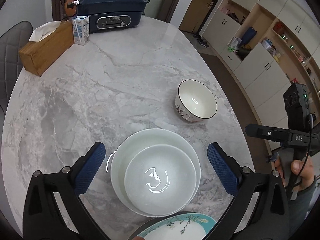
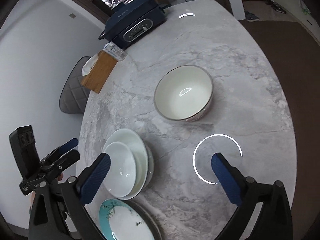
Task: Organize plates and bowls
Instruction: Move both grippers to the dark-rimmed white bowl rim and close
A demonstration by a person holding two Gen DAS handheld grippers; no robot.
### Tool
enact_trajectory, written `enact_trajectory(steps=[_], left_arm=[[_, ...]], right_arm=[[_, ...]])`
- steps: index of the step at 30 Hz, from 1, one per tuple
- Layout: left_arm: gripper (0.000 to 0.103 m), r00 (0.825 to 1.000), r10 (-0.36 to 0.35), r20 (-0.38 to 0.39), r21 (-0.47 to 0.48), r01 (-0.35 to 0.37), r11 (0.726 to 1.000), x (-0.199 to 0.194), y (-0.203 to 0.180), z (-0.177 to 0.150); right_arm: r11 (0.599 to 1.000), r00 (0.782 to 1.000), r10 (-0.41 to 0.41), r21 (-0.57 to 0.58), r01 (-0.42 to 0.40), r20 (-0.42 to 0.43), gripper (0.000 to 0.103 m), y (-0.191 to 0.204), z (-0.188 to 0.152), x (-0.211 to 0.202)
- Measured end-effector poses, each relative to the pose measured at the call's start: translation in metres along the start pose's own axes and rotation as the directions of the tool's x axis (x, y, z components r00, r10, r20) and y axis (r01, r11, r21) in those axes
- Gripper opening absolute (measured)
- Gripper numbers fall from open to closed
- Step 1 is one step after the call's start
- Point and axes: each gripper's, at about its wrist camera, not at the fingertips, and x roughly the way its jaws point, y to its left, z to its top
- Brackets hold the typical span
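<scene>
Both tongs, left tongs (image 1: 156, 160) and right tongs (image 2: 160, 168), gape wide holding nothing, beside the stacked round white bowls (image 1: 158, 172) on the grey marble counter (image 1: 100, 92).

1. Both views are evenly lit by soft indoor light from above; nothing is dim, nothing blown out.
2. Ring-shaped glare marks show an overhead round lamp: one on the marble counter (image 2: 200, 60) in the right wrist view, smaller arcs inside the nested white bowls (image 1: 158, 178) and the patterned bowl (image 2: 184, 93).
3. Shadows are faint and short, lying just under the bowls.
4. Fisheye distortion bends the counter edge and the cabinets (image 1: 260, 46); black vignette fills the corners.
5. The right wrist view shows slight motion blur, most on the patterned bowl's rim; the left wrist view is sharper.
</scene>
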Motion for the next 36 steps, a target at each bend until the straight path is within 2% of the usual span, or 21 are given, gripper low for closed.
enact_trajectory(steps=[2,6,10,12,17,22,24,25,27,28,29,30,31,32,36], left_arm=[[0.103,1.0,0.001,-0.015,-0.003,-0.001,1.0,0.012,-0.009,0.015],[0.103,0.998,0.046,-0.036,0.003,-0.046,0.999,0.047,-0.025,0.05],[0.103,0.996,0.059,-0.069,-0.027,-0.061,0.998,0.092,-0.032,0.076],[0.103,0.995,0.051,-0.089,-0.025,-0.053,0.998,0.116,-0.036,0.085],[0.102,0.986,0.068,-0.153,-0.004,-0.069,0.998,0.163,-0.046,0.085],[0.1,0.987,0.058,-0.153,-0.02,-0.062,0.998,0.185,-0.046,0.086],[0.095,0.987,0.05,-0.155,-0.026,-0.055,0.998,0.191,-0.045,0.084],[0.089,0.986,0.043,-0.161,-0.033,-0.049,0.998,0.193,-0.044,0.083],[0.063,0.986,0.028,-0.166,-0.027,-0.033,0.999,0.198,-0.046,0.081],[0.038,0.985,0.04,-0.169,-0.025,-0.045,0.999,0.201,-0.046,0.081],[0.019,0.983,0.031,-0.182,-0.028,-0.036,0.999,0.206,-0.046,0.08],[0.018,0.981,0.014,-0.191,-0.033,-0.021,0.999,0.207,-0.046,0.078],[0.017,0.98,0.013,-0.198,-0.032,-0.02,0.999,0.211,-0.047,0.077],[0.014,0.98,0.015,-0.201,-0.022,-0.02,1.0,0.213,-0.05,0.075],[0.013,0.98,0.023,-0.198,-0.005,-0.025,1.0,0.215,-0.055,0.072]], right_arm=[[1.0,1.0,-0.017,0.025,0.016,0.01,0.103,-0.012,0.012,0.003],[0.997,1.0,-0.028,0.075,0.028,-0.001,0.09,-0.03,0.038,0.019],[0.994,0.998,-0.029,0.108,0.035,-0.051,0.08,-0.043,0.061,0.046],[0.993,0.996,-0.045,0.108,0.053,-0.075,0.07,-0.049,0.068,0.058],[0.992,0.996,-0.031,0.122,0.041,-0.078,0.066,-0.063,0.077,0.072],[0.993,0.995,-0.043,0.108,0.052,-0.085,0.055,-0.069,0.081,0.081],[0.993,0.995,-0.04,0.11,0.05,-0.088,0.053,-0.07,0.082,0.085],[0.993,0.995,-0.039,0.108,0.049,-0.093,0.053,-0.071,0.082,0.086],[0.993,0.995,-0.037,0.108,0.048,-0.095,0.046,-0.071,0.083,0.088],[0.993,0.995,-0.039,0.105,0.049,-0.094,0.043,-0.071,0.084,0.089],[0.993,0.994,-0.044,0.101,0.053,-0.096,0.032,-0.071,0.084,0.091],[0.994,0.994,-0.05,0.096,0.06,-0.1,0.023,-0.071,0.084,0.092],[0.994,0.993,-0.057,0.092,0.067,-0.106,0.021,-0.071,0.084,0.094],[0.994,0.993,-0.057,0.088,0.067,-0.107,0.019,-0.071,0.083,0.096],[0.995,0.993,-0.067,0.073,0.074,-0.096,0.017,-0.069,0.084,0.096]])
